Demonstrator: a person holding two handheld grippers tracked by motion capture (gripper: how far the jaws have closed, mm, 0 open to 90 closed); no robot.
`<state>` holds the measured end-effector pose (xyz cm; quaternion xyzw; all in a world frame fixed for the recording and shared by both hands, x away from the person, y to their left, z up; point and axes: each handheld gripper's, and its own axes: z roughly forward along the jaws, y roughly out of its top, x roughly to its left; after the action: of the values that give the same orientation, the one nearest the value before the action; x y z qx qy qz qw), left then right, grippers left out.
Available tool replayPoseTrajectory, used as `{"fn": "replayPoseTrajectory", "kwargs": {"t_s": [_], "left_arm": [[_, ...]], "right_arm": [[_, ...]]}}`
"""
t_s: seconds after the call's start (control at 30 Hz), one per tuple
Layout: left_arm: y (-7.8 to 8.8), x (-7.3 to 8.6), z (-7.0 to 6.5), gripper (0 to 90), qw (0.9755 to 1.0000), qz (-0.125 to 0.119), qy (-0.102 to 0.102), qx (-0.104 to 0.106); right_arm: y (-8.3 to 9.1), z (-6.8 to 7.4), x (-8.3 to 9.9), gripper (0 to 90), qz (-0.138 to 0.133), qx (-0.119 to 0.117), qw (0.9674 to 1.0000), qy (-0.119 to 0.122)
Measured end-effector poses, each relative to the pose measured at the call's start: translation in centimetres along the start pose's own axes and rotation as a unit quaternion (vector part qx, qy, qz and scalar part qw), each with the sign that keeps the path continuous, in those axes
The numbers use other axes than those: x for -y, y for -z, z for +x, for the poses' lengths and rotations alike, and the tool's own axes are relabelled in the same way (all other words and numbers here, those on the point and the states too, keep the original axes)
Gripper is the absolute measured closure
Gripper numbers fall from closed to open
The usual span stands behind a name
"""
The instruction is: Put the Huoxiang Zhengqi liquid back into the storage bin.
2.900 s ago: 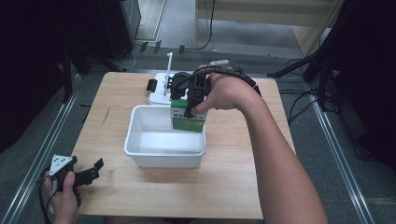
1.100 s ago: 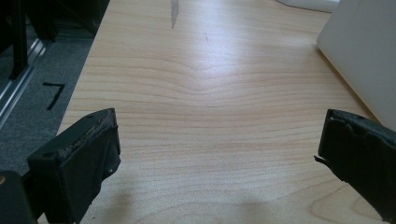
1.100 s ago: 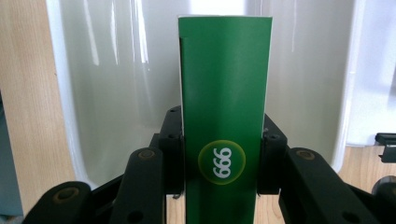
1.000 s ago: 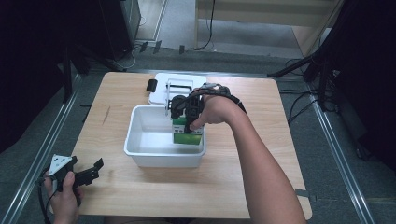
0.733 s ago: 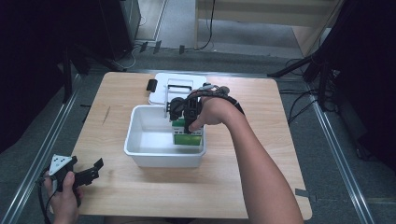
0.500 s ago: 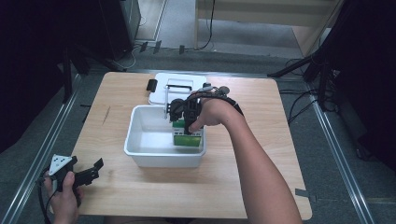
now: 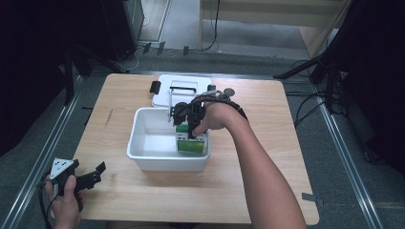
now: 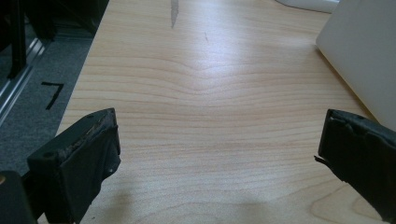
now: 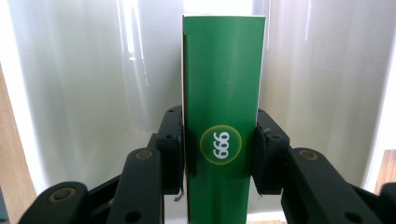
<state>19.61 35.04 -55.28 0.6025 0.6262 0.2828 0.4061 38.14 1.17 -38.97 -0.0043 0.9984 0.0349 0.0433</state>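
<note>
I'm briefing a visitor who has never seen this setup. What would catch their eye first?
Most striking is the green box marked 999, clamped between the right gripper's black jaws inside the white bin at the table's middle. Next, the left gripper rests open over bare wood at the near left corner.

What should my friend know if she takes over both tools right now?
Right tool: shut on the green box, holding it inside the white bin, at its right end.
Left tool: open, holding nothing, low over the wooden table near its front left corner.
The white lid lies behind the bin.
Done: box brought into the bin.
Left: probably let go of the box and lift the tool out; maybe the lid afterwards.
</note>
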Motion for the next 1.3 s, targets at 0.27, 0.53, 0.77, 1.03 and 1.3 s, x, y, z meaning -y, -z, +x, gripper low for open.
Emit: {"fn": "replayPoseTrajectory", "kwargs": {"t_s": [0.27,0.53,0.77,1.03,1.3], "left_arm": [[0.0,0.0,0.0,0.0,1.0,0.001,-0.001,0.0],[0.0,0.0,0.0,0.0,1.0,0.001,-0.002,0.0],[0.0,0.0,0.0,0.0,1.0,0.001,0.001,0.001],[0.0,0.0,0.0,0.0,1.0,0.0,0.001,0.002],[0.0,0.0,0.0,0.0,1.0,0.0,-0.001,0.001]], "right_arm": [[1.3,-0.1,0.4,54.5,-0.026,0.007,0.9994,-0.024],[2.9,-0.1,0.9,39.1,-0.06,0.017,0.9954,-0.072],[4.6,-0.7,1.7,31.1,-0.097,0.014,0.9863,-0.133],[6.2,-1.0,3.7,17.5,-0.104,0.028,0.9709,-0.214],[6.4,-1.8,6.7,14.6,-0.159,0.06,0.9391,-0.298]]}}
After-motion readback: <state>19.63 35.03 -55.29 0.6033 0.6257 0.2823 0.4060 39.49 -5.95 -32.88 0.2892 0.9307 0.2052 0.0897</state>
